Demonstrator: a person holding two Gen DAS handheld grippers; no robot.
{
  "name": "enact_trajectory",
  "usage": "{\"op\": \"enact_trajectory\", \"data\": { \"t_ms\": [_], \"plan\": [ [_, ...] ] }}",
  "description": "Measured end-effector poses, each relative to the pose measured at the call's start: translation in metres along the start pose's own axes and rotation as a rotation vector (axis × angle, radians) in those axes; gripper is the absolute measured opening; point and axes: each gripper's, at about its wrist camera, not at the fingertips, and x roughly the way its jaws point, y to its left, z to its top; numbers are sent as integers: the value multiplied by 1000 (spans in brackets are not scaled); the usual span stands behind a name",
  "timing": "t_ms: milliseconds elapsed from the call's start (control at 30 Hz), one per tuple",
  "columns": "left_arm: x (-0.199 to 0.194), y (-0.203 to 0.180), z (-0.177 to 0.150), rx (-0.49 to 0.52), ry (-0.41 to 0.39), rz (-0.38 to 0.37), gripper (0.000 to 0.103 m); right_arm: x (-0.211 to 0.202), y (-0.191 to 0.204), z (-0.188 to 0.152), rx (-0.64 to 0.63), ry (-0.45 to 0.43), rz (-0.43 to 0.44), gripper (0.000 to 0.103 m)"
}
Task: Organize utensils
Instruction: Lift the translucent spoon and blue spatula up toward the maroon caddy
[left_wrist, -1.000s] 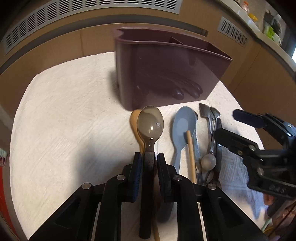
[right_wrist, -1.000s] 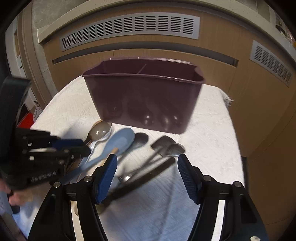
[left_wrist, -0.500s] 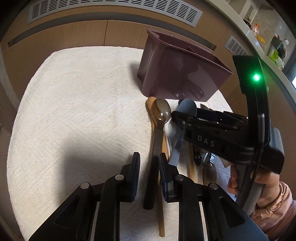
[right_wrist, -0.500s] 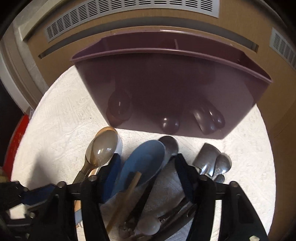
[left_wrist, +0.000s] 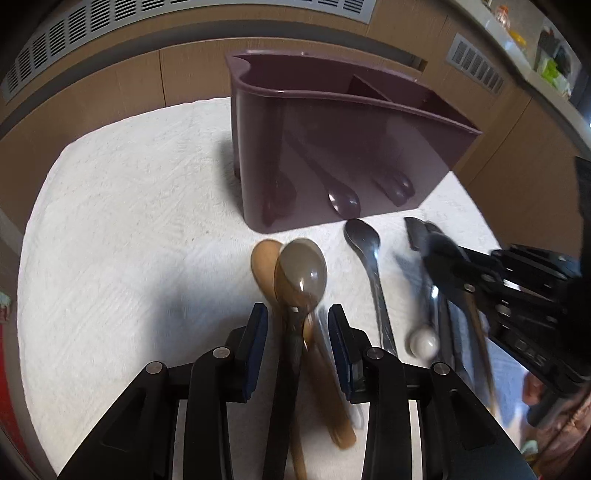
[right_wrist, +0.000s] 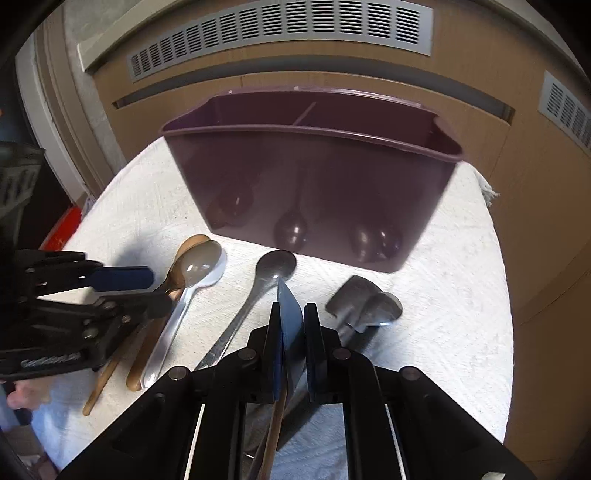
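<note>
Closing on the blue spoon (right_wrist: 290, 314), your right gripper (right_wrist: 290, 328) has its pads nearly together with the spoon seen edge-on between them and its wooden handle running down to the bottom of the right wrist view; the jaws are closing, and the pads look pressed on it. Keep the squeeze firm before you lift, because the broad bowl will want to swing.

Your left gripper (left_wrist: 297, 334), at the lower middle of the left wrist view, is opening. The translucent grey spoon (left_wrist: 301, 273) and the wooden spoon (left_wrist: 264, 258) lie between its pads, but neither pad touches them, so nothing is held there. Draw that hand clear so it does not nudge the pile.

The purple caddy (right_wrist: 314, 177) stands in the upper middle of the right wrist view, on the white towel (right_wrist: 461, 277), with a divider showing inside. I judge the next move is to raise the blue spoon above the rim and lower it into one compartment.

Mind the metal spoon (right_wrist: 273, 267) just left of your jaws and the metal spatula (right_wrist: 351, 295) to the right; lift straight up so neither gets dragged along.
</note>
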Motion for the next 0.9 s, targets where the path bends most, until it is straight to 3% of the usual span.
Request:
{"op": "enact_trajectory", "data": {
  "t_ms": [133, 200, 267, 533, 733, 900],
  "plan": [
    [10, -3, 9, 3, -14, 44, 35, -4, -15, -1, 37, -18, 52, 9],
    [9, -1, 8, -5, -32, 33, 29, -4, -16, 0, 55, -23, 78, 9],
    [1, 2, 3, -11, -67, 24, 29, -10, -21, -1, 78, -40, 95, 9],
    [-80, 12, -27, -77, -286, -93, 29, -54, -24, -5, 66, -138, 109, 9],
    [-118, 7, -32, -66, -364, -111, 29, -81, -10, 6, -2, -191, 72, 10],
    [-136, -3, -37, -53, -404, -124, 28, -81, -2, 6, -58, -161, 52, 10]
  ]
}}
